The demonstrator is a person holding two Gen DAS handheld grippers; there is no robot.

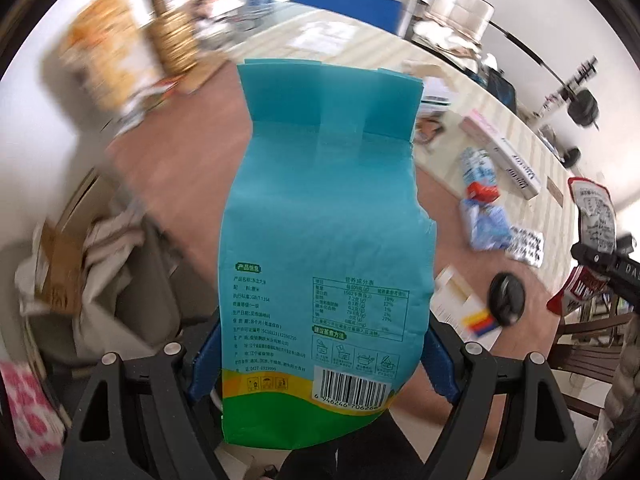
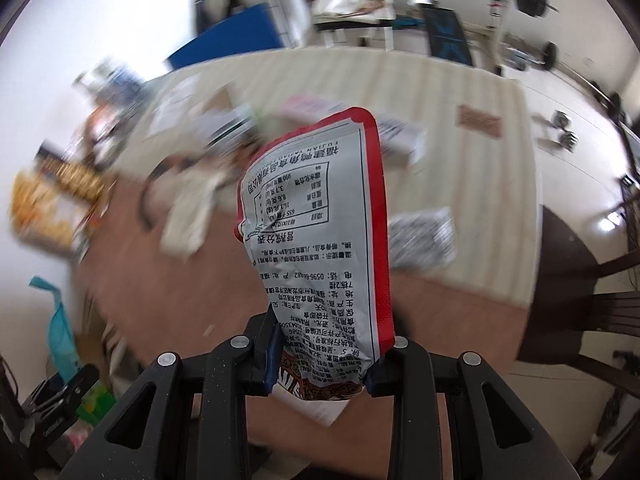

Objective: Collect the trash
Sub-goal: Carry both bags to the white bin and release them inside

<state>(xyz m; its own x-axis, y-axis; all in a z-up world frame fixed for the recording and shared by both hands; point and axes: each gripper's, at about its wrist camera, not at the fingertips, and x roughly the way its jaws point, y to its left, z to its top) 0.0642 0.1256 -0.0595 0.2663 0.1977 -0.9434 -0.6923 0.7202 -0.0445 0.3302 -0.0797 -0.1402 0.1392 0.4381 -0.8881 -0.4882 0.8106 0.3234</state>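
My left gripper (image 1: 320,360) is shut on a tall teal food bag (image 1: 324,208) with a green and yellow bottom, held upright above the brown table (image 1: 180,160). My right gripper (image 2: 320,360) is shut on a crumpled silver snack bag with a red border (image 2: 320,216), held up over the table. The same silver and red bag (image 1: 592,216) shows at the right edge of the left wrist view. The teal bag (image 2: 60,320) shows at the left edge of the right wrist view.
A bin lined with a white bag and holding cardboard (image 1: 92,280) stands at lower left. Loose wrappers (image 1: 480,200), a long box (image 1: 500,152), a blister pack (image 1: 528,244) and a black round lid (image 1: 506,298) lie on the table. A dark wooden chair (image 2: 580,280) stands at right.
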